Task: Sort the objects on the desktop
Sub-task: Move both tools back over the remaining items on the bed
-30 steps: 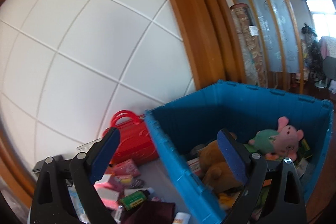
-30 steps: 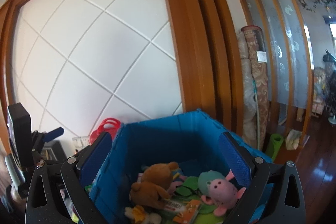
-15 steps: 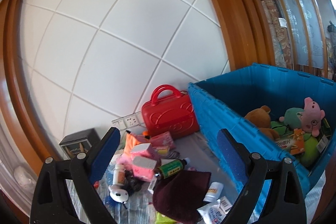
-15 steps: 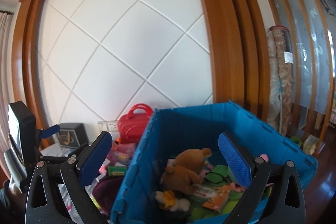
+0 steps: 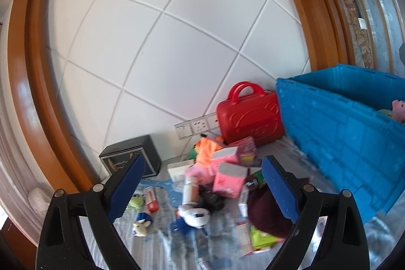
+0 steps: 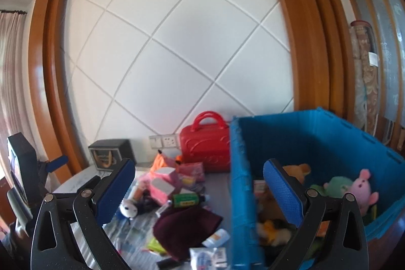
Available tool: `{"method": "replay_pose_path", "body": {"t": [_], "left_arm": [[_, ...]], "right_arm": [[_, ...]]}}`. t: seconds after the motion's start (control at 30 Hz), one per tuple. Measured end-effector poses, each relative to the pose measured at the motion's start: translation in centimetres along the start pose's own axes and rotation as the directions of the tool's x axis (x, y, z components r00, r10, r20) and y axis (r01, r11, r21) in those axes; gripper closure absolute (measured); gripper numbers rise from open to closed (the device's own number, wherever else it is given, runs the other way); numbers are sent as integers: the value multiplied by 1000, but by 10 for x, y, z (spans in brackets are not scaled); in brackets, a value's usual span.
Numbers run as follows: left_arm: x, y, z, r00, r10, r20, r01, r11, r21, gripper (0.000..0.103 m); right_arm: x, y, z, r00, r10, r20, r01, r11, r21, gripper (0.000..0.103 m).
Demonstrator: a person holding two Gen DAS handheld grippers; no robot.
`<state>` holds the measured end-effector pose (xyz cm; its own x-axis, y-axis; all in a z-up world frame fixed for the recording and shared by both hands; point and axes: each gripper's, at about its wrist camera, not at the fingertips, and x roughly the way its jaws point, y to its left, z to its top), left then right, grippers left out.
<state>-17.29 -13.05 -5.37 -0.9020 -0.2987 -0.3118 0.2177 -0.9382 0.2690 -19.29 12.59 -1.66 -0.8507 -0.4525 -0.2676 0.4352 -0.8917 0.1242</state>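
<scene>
— From the left wrist camera, what's on offer?

— The left gripper [image 5: 202, 184] hangs with its jaws spread wide and nothing between them, looking down on a heap of clutter [image 5: 215, 181] on the counter [image 5: 162, 244]. The heap sits between a black box [image 5: 131, 156] by the wall and the blue crate [image 5: 341, 143] on the right. There's a red case [image 5: 250, 118] standing against the wall just beside the crate, two pink boxes [image 5: 229, 179] near the middle, a dark maroon cloth [image 5: 265, 214] in front and a white toy [image 5: 195, 214] lower down. It's blurred, so the smaller bits I can't name.

— Which would you go for?

— I'd guess the pink boxes: they look like light card, stiff enough to pinch across the flat sides, though a hard squeeze might dent them. The cloth is soft and will sag; take it by a bunched fold.

— And the right wrist view?

— The right gripper [image 6: 197, 184] is likewise released and empty, straddling the crate's near wall [image 6: 240, 181]. Inside lie plush toys, a pink one [image 6: 363, 185] and a brown one [image 6: 298, 168]. Left of the wall I see a green-labelled bottle [image 6: 187, 199] on its side just beyond the cloth. That looks smooth and round, so likely slippery; I'd grip it across the middle of the body.
</scene>
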Motion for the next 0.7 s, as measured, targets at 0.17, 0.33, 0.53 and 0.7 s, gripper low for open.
{"method": "replay_pose_path", "body": {"t": [0.17, 0.33, 0.53, 0.7], "left_arm": [[17, 61, -26, 1000, 24, -19, -24, 999, 21, 8], [38, 108, -50, 998, 53, -26, -52, 998, 43, 8], [71, 147, -86, 994, 68, -89, -67, 998, 18, 8], [97, 164, -115, 983, 93, -159, -92, 996, 13, 8]], "right_arm": [[26, 51, -4, 1000, 10, -9, -9, 1000, 7, 0], [60, 98, -18, 998, 39, -39, -39, 999, 5, 0], [120, 148, -42, 980, 126, -154, -141, 986, -84, 0], [180, 191, -78, 928, 250, -276, -302, 939, -165, 0]]}}
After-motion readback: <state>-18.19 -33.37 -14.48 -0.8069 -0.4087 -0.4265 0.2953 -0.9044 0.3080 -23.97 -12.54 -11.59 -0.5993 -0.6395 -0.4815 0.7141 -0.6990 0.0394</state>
